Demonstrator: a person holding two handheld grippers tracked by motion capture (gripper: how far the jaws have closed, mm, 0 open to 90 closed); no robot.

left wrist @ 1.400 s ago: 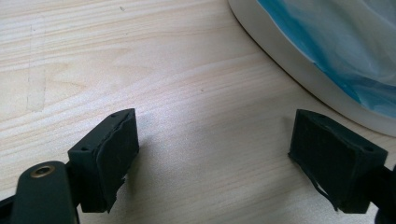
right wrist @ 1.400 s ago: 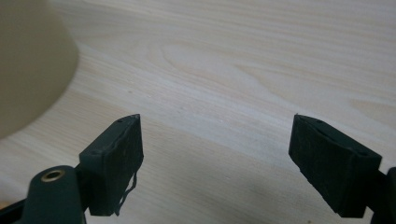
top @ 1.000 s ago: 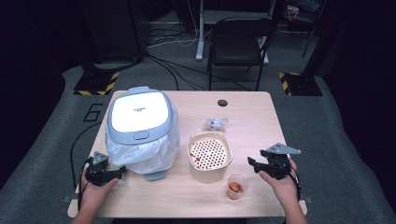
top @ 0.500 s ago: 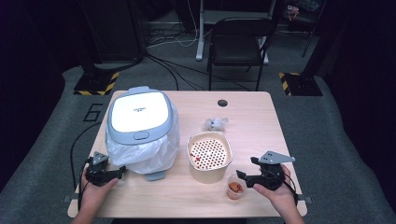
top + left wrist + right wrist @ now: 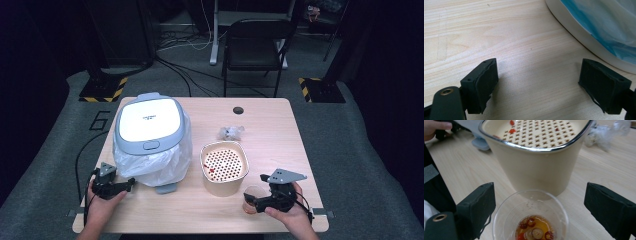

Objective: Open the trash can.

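One clear plastic cup (image 5: pixel 531 216) of amber liquid and chilli slices, standing on the pale wooden counter (image 5: pixel 280 135) just before the cream perforated strainer bowl (image 5: pixel 224 166), now bracketed by the newly lowered right tool (image 5: pixel 257 201), jaws apart, grasp imminent; left tool (image 5: pixel 544 87) idle, likewise apart.

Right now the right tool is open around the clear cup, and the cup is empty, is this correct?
Not quite. The right tool is open around the clear cup, but the cup is not empty: the right gripper view shows amber liquid with red slices at its bottom.
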